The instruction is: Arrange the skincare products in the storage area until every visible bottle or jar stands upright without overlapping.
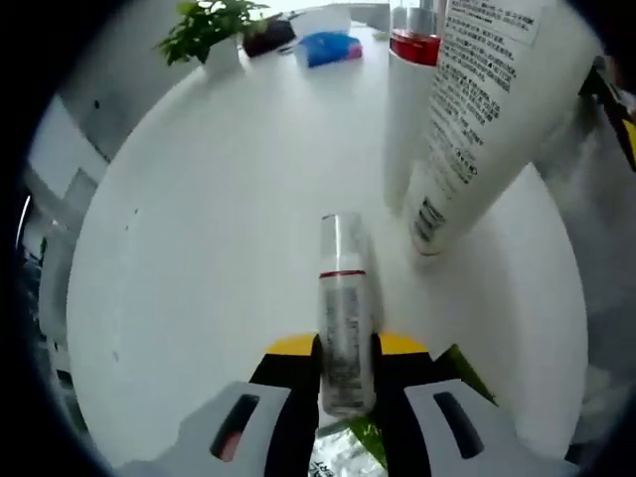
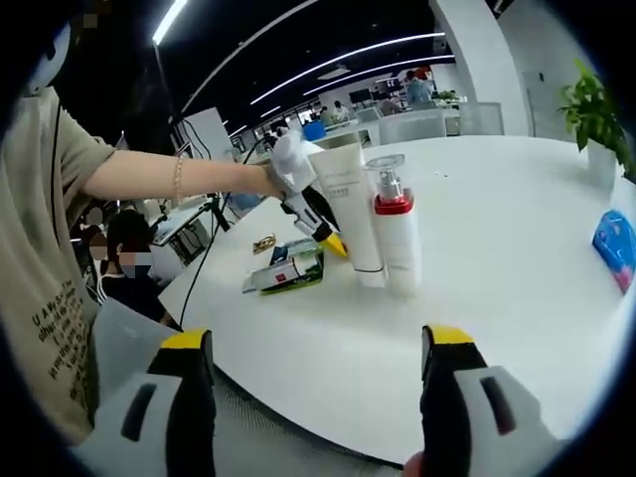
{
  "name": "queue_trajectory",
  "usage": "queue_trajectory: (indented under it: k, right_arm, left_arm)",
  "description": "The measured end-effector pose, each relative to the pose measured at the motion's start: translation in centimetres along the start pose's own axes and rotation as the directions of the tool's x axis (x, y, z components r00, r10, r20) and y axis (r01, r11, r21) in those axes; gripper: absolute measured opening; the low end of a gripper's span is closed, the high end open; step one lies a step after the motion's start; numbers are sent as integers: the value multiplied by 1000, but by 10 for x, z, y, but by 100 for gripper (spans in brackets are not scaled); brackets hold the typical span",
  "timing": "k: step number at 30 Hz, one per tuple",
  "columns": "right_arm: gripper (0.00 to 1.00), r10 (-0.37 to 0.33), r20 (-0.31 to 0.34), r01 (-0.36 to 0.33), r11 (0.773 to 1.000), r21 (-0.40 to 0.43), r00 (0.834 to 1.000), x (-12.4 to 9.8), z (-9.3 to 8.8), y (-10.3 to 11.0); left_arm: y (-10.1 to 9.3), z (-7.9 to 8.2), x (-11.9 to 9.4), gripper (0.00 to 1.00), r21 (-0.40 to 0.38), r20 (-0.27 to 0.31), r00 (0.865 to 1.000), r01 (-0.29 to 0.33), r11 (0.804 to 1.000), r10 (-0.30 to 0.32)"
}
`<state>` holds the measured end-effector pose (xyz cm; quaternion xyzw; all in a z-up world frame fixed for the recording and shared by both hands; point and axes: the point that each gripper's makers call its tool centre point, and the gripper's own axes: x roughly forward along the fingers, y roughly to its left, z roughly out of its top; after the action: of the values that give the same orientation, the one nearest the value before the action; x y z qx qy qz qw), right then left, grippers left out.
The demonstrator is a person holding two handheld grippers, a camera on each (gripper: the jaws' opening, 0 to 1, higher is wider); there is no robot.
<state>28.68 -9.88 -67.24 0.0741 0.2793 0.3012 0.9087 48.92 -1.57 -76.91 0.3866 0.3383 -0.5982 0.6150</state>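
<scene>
Left tool: clamped on small clear bottle, lying flat. Tube and pump bottle upright at 1 o'clock on desk. Right tool: jaws apart, holding nothing.

On the desk, the tube stands just left of the pump bottle; a potted plant sits far right.

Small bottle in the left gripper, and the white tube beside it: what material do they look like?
Small bottle: looks like clear glass or hard clear plastic, glossy, see-through cap end; cannot tell which. White tube: likely soft matte plastic, opaque white with printed text. Left gripper is shut on the small bottle.
</scene>
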Motion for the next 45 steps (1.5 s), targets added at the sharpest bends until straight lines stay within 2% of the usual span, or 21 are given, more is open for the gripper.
queue_trajectory:
  k: [4, 8, 13, 17, 22, 25, 32, 35, 40, 41, 42, 45]
  right_arm:
    - [86, 12, 1, -12, 1000, -13, 1000, 0, 1, 3]
    - [86, 28, 0, -28, 999, -24, 1000, 0, 1, 7]
    - [86, 70, -16, -71, 996, -53, 997, 2, -1, 14]
    - [85, 93, -21, -94, 993, -69, 995, 1, -1, 18]
    - [84, 110, -10, -111, 991, -81, 994, 1, 4, 22]
    - [84, 129, 15, -127, 989, -77, 992, 3, 11, 29]
    - [83, 187, 43, -181, 977, -113, 982, 6, 23, 55]
    - [83, 204, 65, -195, 974, -118, 977, 4, 30, 63]
    - [83, 220, 118, -208, 972, -106, 968, 0, 44, 72]
    - [83, 225, 136, -212, 971, -108, 965, -1, 50, 75]
    - [83, 227, 139, -213, 971, -108, 964, -2, 51, 75]
    - [83, 240, 167, -224, 968, -114, 956, -5, 61, 81]
  left_arm:
    - [-2, 2, -18, 16, -68, 58, 998, -8, 998, 12]
    - [-3, -2, -31, 16, -113, 76, 996, -35, 993, 44]
    - [-11, -8, -51, 16, -219, 133, 987, -56, 974, 87]
    - [-22, -12, -69, 16, -263, 158, 979, -81, 962, 126]
    - [-39, -5, -93, 16, -361, 248, 953, -75, 930, 173]
    - [-51, -2, -103, 16, -384, 275, 942, -76, 920, 193]
    - [-73, 5, -121, 16, -407, 319, 919, -88, 909, 232]
    - [-85, 14, -133, 16, -427, 357, 898, -87, 900, 257]
    - [-98, 22, -141, 16, -442, 402, 874, -74, 894, 271]
    - [-104, 27, -144, 16, -448, 422, 863, -67, 891, 277]
    - [-106, 29, -145, 16, -449, 425, 861, -66, 891, 278]
    - [-118, 39, -149, 16, -456, 459, 843, -48, 889, 281]
